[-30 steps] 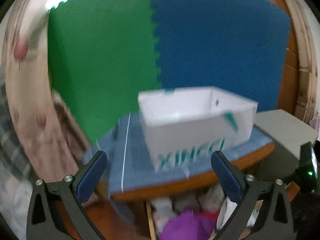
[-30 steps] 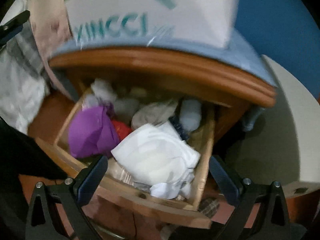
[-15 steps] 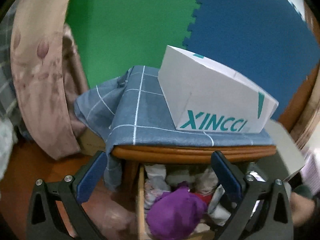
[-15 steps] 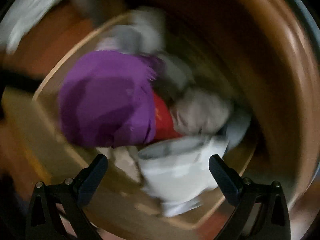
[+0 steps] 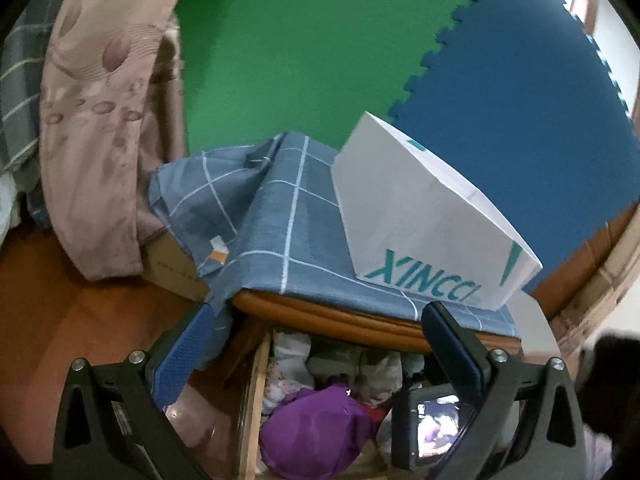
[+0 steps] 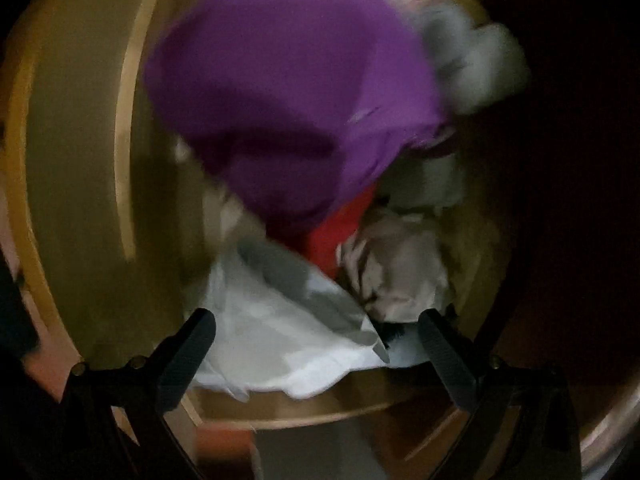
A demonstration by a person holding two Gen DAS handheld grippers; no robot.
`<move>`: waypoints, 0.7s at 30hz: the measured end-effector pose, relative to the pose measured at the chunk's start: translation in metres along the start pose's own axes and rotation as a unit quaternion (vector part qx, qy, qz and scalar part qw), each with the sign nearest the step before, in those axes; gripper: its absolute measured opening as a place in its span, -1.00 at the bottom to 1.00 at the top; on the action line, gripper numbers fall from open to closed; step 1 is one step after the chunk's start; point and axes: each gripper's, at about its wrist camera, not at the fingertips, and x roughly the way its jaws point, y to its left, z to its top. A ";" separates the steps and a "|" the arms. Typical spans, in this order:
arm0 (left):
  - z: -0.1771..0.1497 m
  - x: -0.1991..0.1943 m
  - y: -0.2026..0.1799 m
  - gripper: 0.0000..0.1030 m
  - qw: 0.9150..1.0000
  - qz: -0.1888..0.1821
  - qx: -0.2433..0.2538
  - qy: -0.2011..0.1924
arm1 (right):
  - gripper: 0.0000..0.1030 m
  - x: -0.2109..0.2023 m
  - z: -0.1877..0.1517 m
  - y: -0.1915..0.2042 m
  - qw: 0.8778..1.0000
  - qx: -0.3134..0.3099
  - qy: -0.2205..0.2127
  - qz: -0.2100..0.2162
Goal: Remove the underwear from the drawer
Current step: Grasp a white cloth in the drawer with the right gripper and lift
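Left gripper (image 5: 316,344): jaws spread wide, nothing between them, held above the front of the open drawer (image 5: 253,400) and aimed at the cabinet top.

Items in left wrist view, left to right:
- pink floral curtain (image 5: 100,120), hanging at the far left.
- blue checked cloth (image 5: 280,224), draped over the cabinet top (image 5: 340,314) and spilling off its left corner.
- drawer, pulled out beneath the cabinet top, packed with bundled garments; purple bundle (image 5: 316,432) on top near the front, pale pieces behind it.
- white box (image 5: 420,232), lettered in teal, standing on the cloth.
- right gripper's body (image 5: 434,432), low over the drawer's right part.

Right gripper (image 6: 316,346): jaws fully parted, gripping nothing, down inside the drawer (image 6: 80,184); view blurred.

Items in right wrist view, left to right:
- drawer wall, pale wood, curving down the left.
- purple bundle (image 6: 288,92), upper centre.
- white underwear (image 6: 280,332), crumpled, lying between the fingertips at the drawer's front; contact cannot be told.
- red piece (image 6: 340,232), partly under the purple.
- grey-beige bundle (image 6: 400,272), just right of the white.

Status: drawer open, done. Nothing grasped or lifted yet; all garments are inside. Remaining, by judgement: close on the white piece, raise it clear of the drawer rim.
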 end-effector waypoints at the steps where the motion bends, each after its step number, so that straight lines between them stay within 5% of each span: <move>1: -0.001 0.001 -0.001 0.99 1.000 0.000 0.002 0.003 | 1.00 0.005 0.000 0.003 0.999 -0.039 0.014 -0.004; 9: 0.000 0.008 -0.003 0.99 1.000 -0.005 -0.007 0.009 | 1.00 0.056 0.018 0.021 0.991 -0.104 0.076 0.034; 11: -0.003 0.011 -0.007 0.99 1.000 -0.005 0.000 0.017 | 0.63 0.064 0.009 0.021 0.988 -0.092 0.102 0.067; 14: -0.005 0.015 -0.011 0.99 1.000 -0.005 0.010 0.025 | -0.13 0.059 -0.014 0.017 0.987 -0.036 0.082 0.131; 16: -0.006 0.016 -0.014 0.99 1.000 -0.004 0.014 0.025 | -0.44 0.054 -0.031 0.013 0.984 0.011 0.061 0.164; 21: -0.009 0.017 -0.021 0.99 0.999 0.005 0.032 0.018 | -0.55 0.033 -0.077 0.002 0.973 0.152 -0.019 0.170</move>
